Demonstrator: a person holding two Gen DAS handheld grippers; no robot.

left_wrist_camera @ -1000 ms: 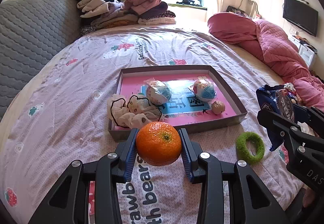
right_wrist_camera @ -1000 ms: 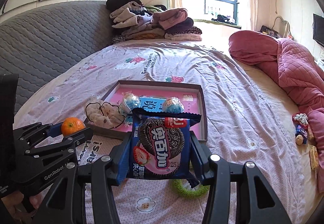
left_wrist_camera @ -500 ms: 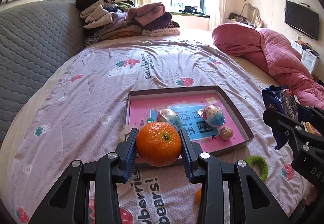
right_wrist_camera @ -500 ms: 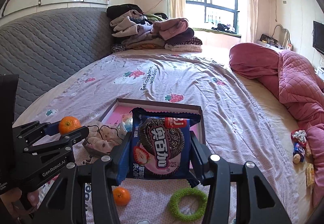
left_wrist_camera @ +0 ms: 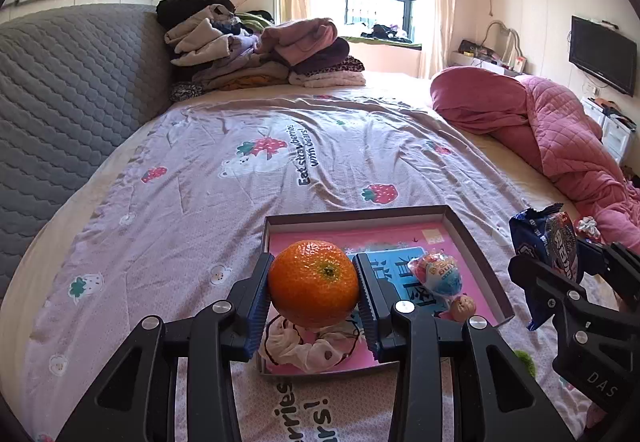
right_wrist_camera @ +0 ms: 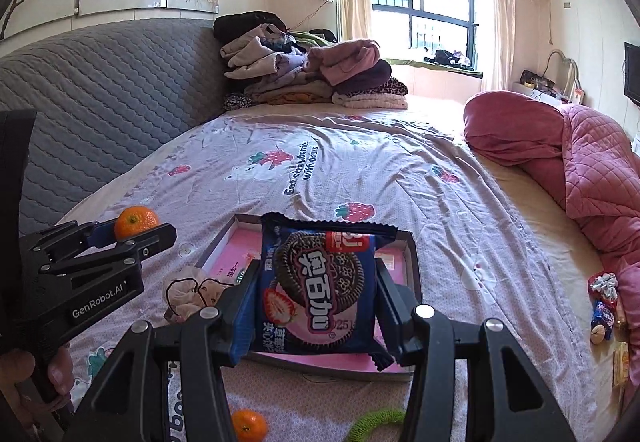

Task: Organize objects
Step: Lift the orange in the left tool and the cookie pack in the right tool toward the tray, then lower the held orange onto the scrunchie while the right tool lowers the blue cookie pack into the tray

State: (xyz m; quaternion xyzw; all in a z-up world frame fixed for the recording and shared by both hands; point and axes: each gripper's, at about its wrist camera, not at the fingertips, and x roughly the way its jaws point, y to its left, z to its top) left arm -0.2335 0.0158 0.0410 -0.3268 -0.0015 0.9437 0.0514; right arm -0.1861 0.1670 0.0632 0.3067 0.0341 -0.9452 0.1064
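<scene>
1. Left gripper (left_wrist_camera: 314,296): blue ribbed pads pinch a round, dimpled orange tangerine (left_wrist_camera: 313,283) at its widest part, stem scar toward the camera. Gripped across the middle, probably so the ball cannot roll out. It hangs above the near-left part of the tray, off the bedsheet.
2. Shallow rectangular cardboard tray, grey rim with pink printed floor (left_wrist_camera: 472,238): the evident collecting point, lying flat on the lilac strawberry-print bedsheet (left_wrist_camera: 200,162). Inside, left to right: a crumpled cream fabric scrunchie with dark trim (left_wrist_camera: 304,346) at the near-left corner; a foil-wrapped blue-and-pink toy egg (left_wrist_camera: 438,274); a small tan round item (left_wrist_camera: 463,305), identity unclear.
3. Right gripper (right_wrist_camera: 316,302): jaws closed on the side edges of a dark blue crinkly cookie packet printed with a chocolate sandwich biscuit (right_wrist_camera: 318,286), held upright, face to camera, over the tray's near edge. Judged: both loads are headed for the tray.
4. Outside the tray, on the sheet near the camera: a second small orange tangerine (right_wrist_camera: 249,424) and a fuzzy green ring (right_wrist_camera: 374,422), not yet gathered.
</scene>
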